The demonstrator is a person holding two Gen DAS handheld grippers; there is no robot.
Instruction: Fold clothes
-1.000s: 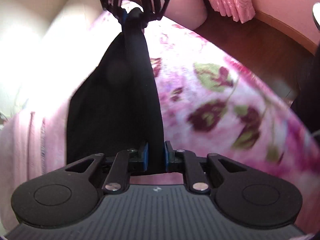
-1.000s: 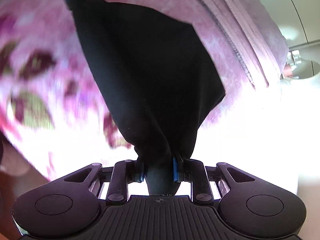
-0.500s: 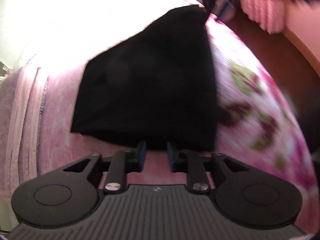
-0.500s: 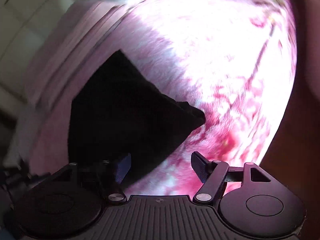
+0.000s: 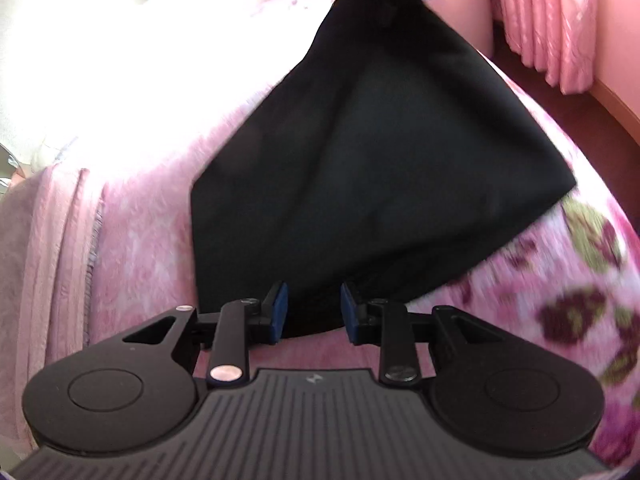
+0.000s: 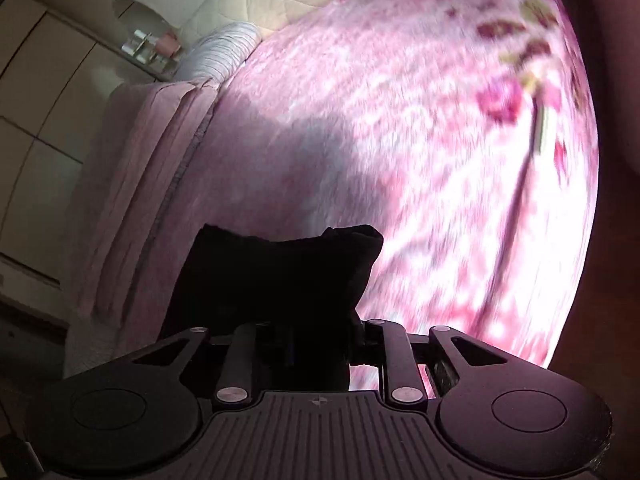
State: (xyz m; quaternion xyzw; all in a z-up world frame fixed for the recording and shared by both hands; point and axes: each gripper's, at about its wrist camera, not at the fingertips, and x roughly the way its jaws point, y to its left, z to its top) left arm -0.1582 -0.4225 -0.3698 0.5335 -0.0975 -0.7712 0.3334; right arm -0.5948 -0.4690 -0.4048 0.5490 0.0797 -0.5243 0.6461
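Pink bedspread (image 5: 132,240) — black garment (image 5: 380,152) | right gripper (image 6: 320,344) jaws closing on it

Left wrist view: close, angled down along its tool (image 5: 312,312) over the bed (image 5: 132,240). Right wrist view: likewise. Shared: black cloth (image 5: 360,160) and bed.

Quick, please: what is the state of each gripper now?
Left gripper: open, black cloth edge between its jaws, not pinched.
Right gripper: closing on the black cloth, pinching a corner.
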